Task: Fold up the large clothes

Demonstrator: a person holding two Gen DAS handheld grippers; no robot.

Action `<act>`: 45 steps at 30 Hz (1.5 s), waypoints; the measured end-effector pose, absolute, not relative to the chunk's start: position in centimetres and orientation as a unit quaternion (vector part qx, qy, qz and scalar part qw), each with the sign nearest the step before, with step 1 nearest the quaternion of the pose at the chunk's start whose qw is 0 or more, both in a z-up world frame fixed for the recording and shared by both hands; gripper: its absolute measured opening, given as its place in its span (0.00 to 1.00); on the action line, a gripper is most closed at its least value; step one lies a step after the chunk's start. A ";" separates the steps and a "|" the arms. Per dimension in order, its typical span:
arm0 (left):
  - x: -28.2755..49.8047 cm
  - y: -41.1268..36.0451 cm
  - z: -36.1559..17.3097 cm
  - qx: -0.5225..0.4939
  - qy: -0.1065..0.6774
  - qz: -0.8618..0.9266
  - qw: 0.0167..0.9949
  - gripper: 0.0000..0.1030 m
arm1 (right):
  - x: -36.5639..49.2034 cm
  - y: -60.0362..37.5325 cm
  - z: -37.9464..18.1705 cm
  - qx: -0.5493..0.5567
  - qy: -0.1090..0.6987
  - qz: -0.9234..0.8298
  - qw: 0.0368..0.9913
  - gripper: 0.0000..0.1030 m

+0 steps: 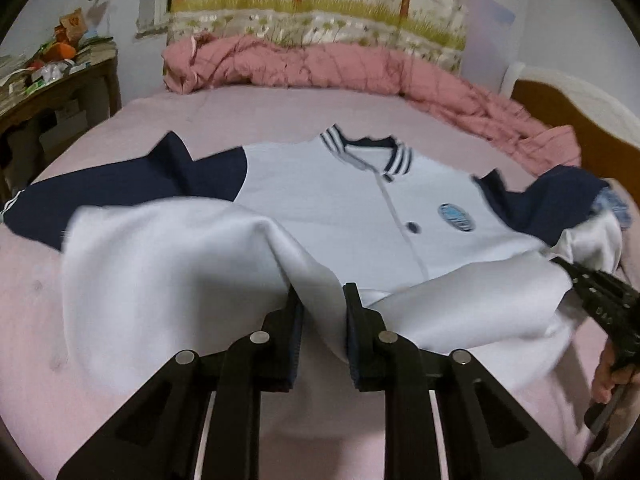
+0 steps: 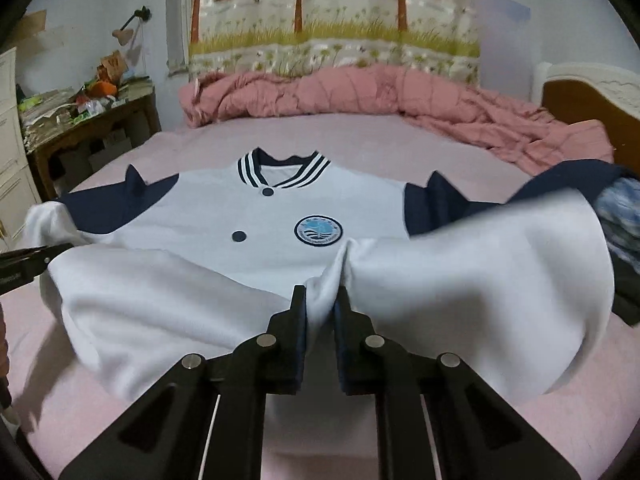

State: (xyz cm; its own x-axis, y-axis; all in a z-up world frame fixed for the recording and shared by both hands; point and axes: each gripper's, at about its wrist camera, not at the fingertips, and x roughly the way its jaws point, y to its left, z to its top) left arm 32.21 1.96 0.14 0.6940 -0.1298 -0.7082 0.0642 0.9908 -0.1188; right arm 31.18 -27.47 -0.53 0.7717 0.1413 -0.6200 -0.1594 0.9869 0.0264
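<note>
Right now a white jacket (image 2: 256, 216) with navy sleeves lies front-up on the pink bed (image 2: 360, 136), its striped collar (image 2: 282, 170) toward the far side and its round chest badge (image 2: 319, 231) facing up. Its near hem is lifted off the sheet and drawn up over the lower front in two bunches. The left gripper (image 1: 322, 292) has its fingers clenched on a pinch of the white hem cloth on the left part of the jacket, and the right gripper (image 2: 320, 294) grasps another pinch of the same hem on the right part, just below the badge. Each gripper shows at the edge of the other's view. A rumpled pink quilt (image 2: 360, 96) lies along the far edge of the bed, before a printed curtain (image 2: 336, 20). A cluttered wooden worktop (image 2: 92, 124) stands at the far left.
</note>
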 end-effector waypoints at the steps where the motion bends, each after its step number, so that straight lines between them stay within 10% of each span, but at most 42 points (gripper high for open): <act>1: 33.0 2.2 -0.6 -0.045 0.393 -0.050 0.917 0.18 | 32.3 -27.4 -1.0 -0.011 0.326 0.082 0.942 0.13; 7: 35.2 1.8 -3.8 -0.004 0.376 -0.083 0.923 0.21 | 35.1 -28.1 -3.1 0.007 0.331 0.086 0.940 0.13; 9: 34.5 2.1 -2.8 0.000 0.358 -0.080 0.930 0.38 | 35.2 -28.9 -2.8 0.019 0.326 0.095 0.940 0.18; 11: 32.9 2.7 -1.0 0.022 0.311 -0.050 0.949 0.87 | 34.7 -29.8 -2.2 0.026 0.318 0.097 0.943 0.28; 12: 32.1 3.1 -0.2 0.030 0.287 -0.037 0.957 0.93 | 34.1 -30.3 -1.7 0.021 0.309 0.093 0.946 0.43; 15: 30.0 5.0 2.0 0.048 0.253 -0.007 0.966 0.96 | 31.2 -32.2 0.5 -0.014 0.240 0.043 0.970 0.74; 21: 32.5 10.4 0.3 0.014 0.337 0.053 0.940 1.00 | 30.6 -38.4 0.1 0.039 0.293 0.000 0.955 0.74; 24: 34.5 12.8 -2.8 -0.051 0.394 0.023 0.917 0.83 | 32.2 -39.7 -2.2 0.081 0.352 0.028 0.932 0.70; 26: 35.3 12.7 -4.2 -0.064 0.410 -0.012 0.910 0.06 | 32.9 -39.6 -2.9 0.088 0.357 0.052 0.928 0.53; 28: 35.1 11.7 -4.0 -0.024 0.391 -0.004 0.920 0.04 | 33.1 -39.3 -3.1 0.076 0.345 0.049 0.934 0.10; 29: 34.6 11.3 -3.4 -0.012 0.374 0.001 0.927 0.04 | 33.0 -39.1 -2.9 0.072 0.334 0.038 0.939 0.06; 35: 31.1 14.0 1.0 -0.068 0.308 0.036 0.948 0.04 | 29.1 -38.3 0.7 0.067 0.270 -0.003 0.961 0.05; 41: 35.0 13.8 -5.1 -0.026 0.425 0.072 0.902 0.08 | 33.3 -41.3 -5.5 0.139 0.439 -0.026 0.888 0.06; 45: 34.5 12.0 -4.3 0.016 0.404 0.098 0.909 0.13 | 32.4 -41.9 -4.2 0.100 0.412 -0.082 0.902 0.07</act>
